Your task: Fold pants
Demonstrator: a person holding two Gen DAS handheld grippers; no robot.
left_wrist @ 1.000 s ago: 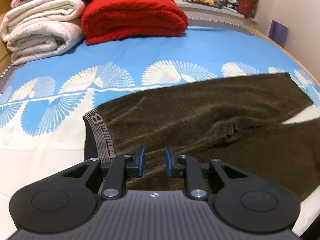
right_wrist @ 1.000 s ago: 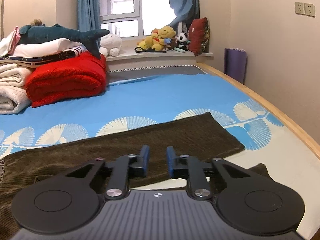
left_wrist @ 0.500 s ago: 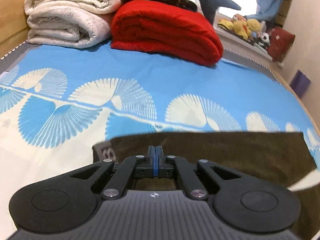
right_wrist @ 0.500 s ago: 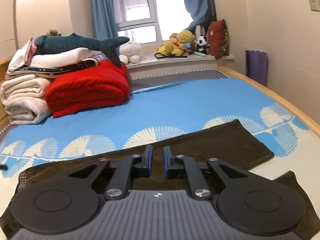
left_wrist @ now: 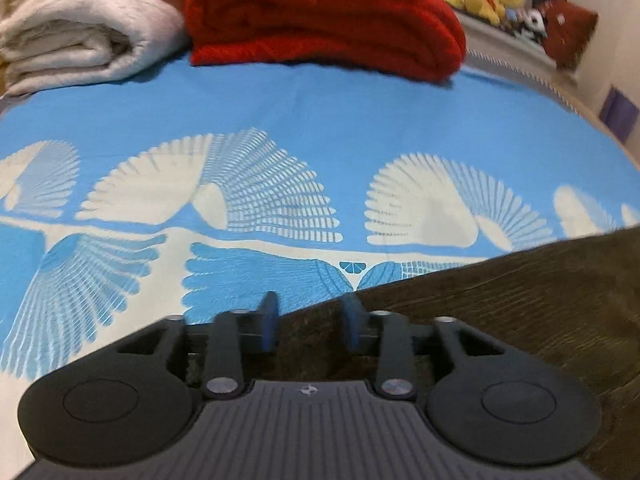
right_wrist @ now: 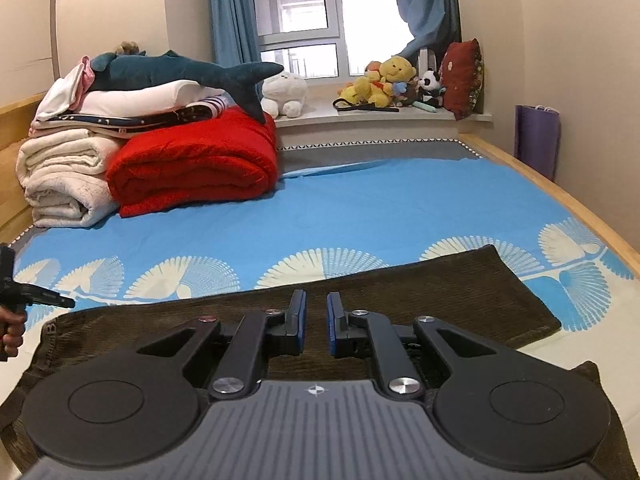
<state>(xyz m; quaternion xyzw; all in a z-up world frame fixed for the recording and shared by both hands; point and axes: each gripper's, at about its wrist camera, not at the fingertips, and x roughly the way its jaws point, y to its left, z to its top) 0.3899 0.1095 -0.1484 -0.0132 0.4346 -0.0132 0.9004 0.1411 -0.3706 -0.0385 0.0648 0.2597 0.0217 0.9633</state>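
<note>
Dark brown corduroy pants (right_wrist: 400,292) lie flat across the near part of a bed (right_wrist: 380,208) covered in a blue sheet with white fan prints, one leg reaching toward the wooden bed edge on the right.

Left gripper (left_wrist: 308,326): jaws opening, blue pads spread, poised over the far edge of the pants (left_wrist: 520,300); cloth shows in the gap below, but the pads do not press on it.

Right gripper (right_wrist: 316,322): jaws nearly together with a narrow slit between the pads; the pants lie beneath and beyond them. Whether any fabric is caught in the slit cannot be told.

At the left border of the right wrist view, a hand (right_wrist: 12,332) holds the left gripper beside the waistband end.

Behind: a folded red blanket (right_wrist: 192,168) beside rolled white blankets (right_wrist: 60,180), a plush shark (right_wrist: 180,72) on top, and soft toys (right_wrist: 392,80) on the windowsill.
</note>
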